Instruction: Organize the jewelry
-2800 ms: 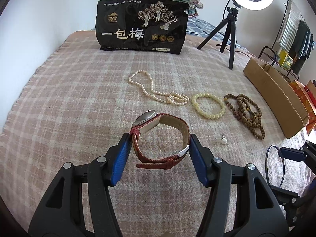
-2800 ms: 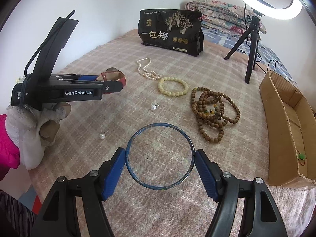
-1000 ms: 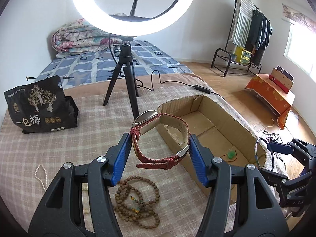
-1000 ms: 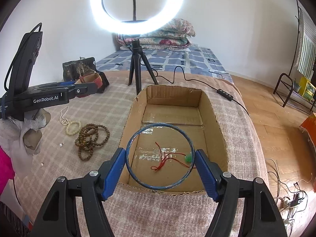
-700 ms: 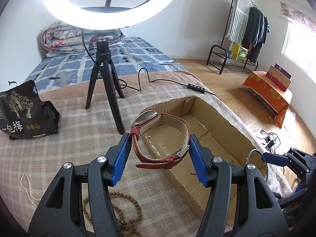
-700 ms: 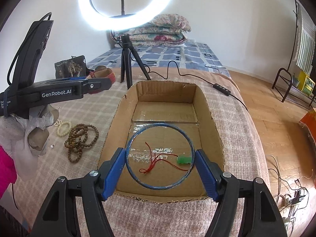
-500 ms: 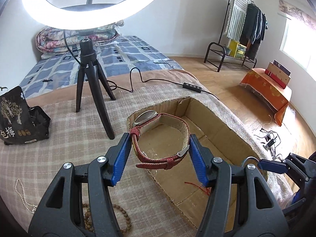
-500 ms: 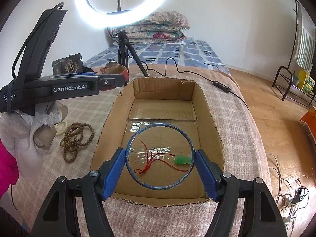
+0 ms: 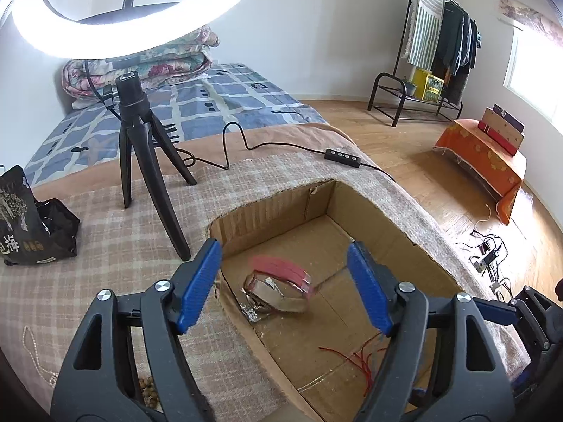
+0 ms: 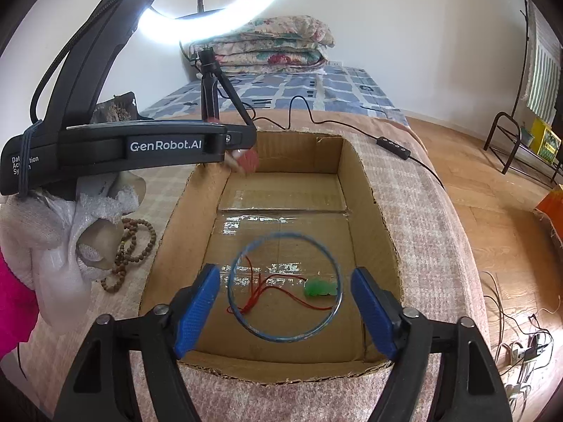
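You hold both grippers over the box (image 10: 369, 190) so that what they let go lands inside it, not on the blanket (image 9: 105, 239). Your left gripper (image 9: 285, 281) points down over the box's near-left corner; its jaws are opening, and the watch (image 9: 278, 286) is clear of both pads — blurred, red strap above the metal case, so it looks to be dropping toward the box floor. Your right gripper (image 10: 285, 299) does the same over the near end: jaws opening, and the bangle (image 10: 285, 286) sits free between the pads, touching neither, above the red cord (image 10: 267, 288) and green charm (image 10: 318, 288) already lying on the floor.

Half a second ago both pieces were clamped — the watch across the left pads, the bangle spanning the right ones. Now both gaps are wider and both pieces are loose. A second ago the left gripper was back over the blanket near the wood beads (image 10: 132, 249); it has come across to the box. The beads and a pearl strand (image 9: 31, 351) remain out on the blanket.
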Action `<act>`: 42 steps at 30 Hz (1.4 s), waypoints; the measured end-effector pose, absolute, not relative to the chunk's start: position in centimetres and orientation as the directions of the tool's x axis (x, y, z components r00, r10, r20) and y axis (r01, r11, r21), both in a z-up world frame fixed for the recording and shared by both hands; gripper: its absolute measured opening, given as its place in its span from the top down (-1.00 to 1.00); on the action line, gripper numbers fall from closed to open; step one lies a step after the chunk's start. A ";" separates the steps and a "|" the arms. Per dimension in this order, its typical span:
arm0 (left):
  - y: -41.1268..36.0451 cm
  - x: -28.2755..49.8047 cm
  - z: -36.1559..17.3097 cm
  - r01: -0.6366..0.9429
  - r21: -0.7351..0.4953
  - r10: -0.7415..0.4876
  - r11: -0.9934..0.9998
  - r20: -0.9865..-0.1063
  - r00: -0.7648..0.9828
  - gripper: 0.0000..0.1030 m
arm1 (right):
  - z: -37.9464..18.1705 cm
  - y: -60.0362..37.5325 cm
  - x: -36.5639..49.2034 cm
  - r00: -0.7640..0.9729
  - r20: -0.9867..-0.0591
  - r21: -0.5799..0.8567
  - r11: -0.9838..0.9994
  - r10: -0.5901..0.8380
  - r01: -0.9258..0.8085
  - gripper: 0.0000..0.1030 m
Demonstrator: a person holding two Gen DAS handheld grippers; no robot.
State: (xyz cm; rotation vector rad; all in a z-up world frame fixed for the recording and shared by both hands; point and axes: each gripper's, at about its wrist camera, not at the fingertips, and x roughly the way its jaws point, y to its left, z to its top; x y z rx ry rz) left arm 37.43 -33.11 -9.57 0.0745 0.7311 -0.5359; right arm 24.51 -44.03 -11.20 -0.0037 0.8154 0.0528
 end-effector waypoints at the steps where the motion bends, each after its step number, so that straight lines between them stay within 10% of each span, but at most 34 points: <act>1: -33.0 37.4 -9.5 0.488 -0.122 -0.441 0.864 -0.651 0.618 -0.50 | -11.1 -44.0 24.4 0.690 -0.722 0.014 0.999 0.043 -0.048 -0.81; 42: -20.9 32.1 -1.1 0.414 -0.094 -0.393 0.905 -0.556 0.732 -0.50 | -5.2 -38.1 20.2 0.734 -0.676 0.001 0.995 0.074 -0.099 -0.81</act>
